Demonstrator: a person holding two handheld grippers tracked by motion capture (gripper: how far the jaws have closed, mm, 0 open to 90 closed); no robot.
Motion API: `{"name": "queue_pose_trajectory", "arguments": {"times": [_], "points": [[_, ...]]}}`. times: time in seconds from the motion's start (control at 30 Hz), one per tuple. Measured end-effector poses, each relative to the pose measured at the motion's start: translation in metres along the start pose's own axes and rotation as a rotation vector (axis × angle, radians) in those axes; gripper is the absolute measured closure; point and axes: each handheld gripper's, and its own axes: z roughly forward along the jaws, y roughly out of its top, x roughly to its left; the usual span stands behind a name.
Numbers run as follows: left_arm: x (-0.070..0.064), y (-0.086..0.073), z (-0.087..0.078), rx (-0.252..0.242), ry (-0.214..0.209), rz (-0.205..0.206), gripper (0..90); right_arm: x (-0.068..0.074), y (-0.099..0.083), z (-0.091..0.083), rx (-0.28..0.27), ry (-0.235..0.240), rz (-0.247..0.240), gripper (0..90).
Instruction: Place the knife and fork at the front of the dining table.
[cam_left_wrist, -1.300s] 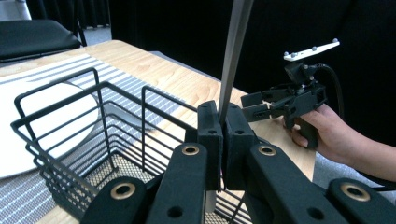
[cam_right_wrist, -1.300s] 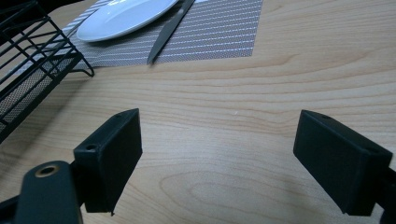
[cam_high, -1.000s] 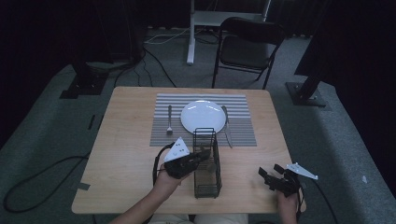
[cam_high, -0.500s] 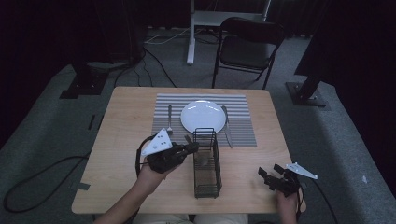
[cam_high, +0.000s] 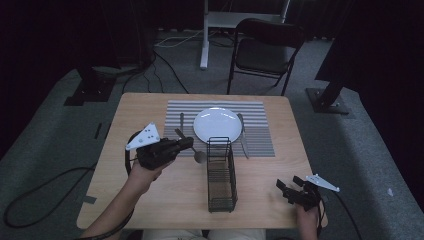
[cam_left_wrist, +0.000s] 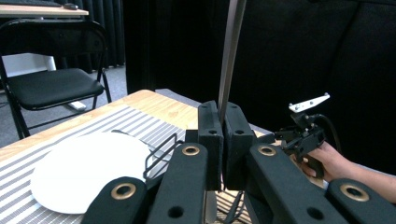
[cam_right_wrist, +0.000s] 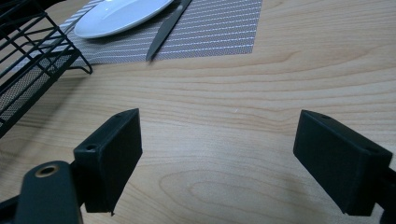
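Spoon (cam_high: 191, 150) is pinched by its handle between the pressed-together jaws of the left gripper (cam_high: 186, 144), held above the table (cam_high: 150, 200) just left of the wire rack (cam_high: 221, 175), bowl end hanging toward the mat (cam_high: 260, 132). Beyond the rack on the mat lie the plate (cam_high: 217, 124), a fork (cam_high: 182, 122) to its left and a knife (cam_high: 242, 135) to its right. Right gripper (cam_high: 290, 189) rests at the table's near right corner, jaws spread wide, holding nothing.
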Motion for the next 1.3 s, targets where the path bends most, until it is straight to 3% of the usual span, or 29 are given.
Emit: {"name": "queue_pose_trajectory", "arguments": {"times": [0.13, 0.23, 0.27, 0.4, 0.7, 0.83, 0.87, 0.97, 1.07, 1.3], "points": [[0.020, -0.004, -0.008, 0.001, 0.012, -0.006, 88.2, 0.001, 0.000, 0.001, 0.007, -0.003, -0.004, 14.8], [0.031, -0.007, -0.012, 0.006, 0.040, -0.017, 88.2, 0.001, 0.000, 0.001, 0.008, -0.005, -0.006, 14.9], [0.042, -0.011, -0.015, 0.010, 0.059, -0.023, 88.2, 0.001, 0.000, 0.001, 0.008, -0.005, -0.006, 14.9], [0.060, -0.023, -0.018, 0.029, 0.099, -0.014, 88.1, 0.001, 0.000, 0.001, 0.011, -0.007, -0.005, 14.9], [0.098, -0.057, -0.018, 0.140, 0.219, 0.009, 88.1, 0.002, 0.001, 0.002, 0.019, -0.013, -0.006, 14.9], [0.111, -0.067, -0.011, 0.189, 0.243, 0.017, 88.1, 0.002, 0.001, 0.003, 0.025, -0.015, -0.009, 14.9], [0.118, -0.074, -0.003, 0.233, 0.262, 0.025, 88.1, 0.003, 0.001, 0.003, 0.025, -0.015, -0.011, 14.9], [0.125, -0.081, 0.011, 0.312, 0.291, 0.031, 88.1, 0.003, 0.001, 0.003, 0.025, -0.016, -0.008, 14.9], [0.129, -0.088, 0.021, 0.348, 0.295, 0.021, 88.1, 0.002, 0.001, 0.003, 0.024, -0.015, -0.007, 14.9], [0.133, -0.093, 0.025, 0.300, 0.304, -0.002, 87.9, 0.002, 0.001, 0.003, 0.024, -0.013, -0.008, 14.9]]}}
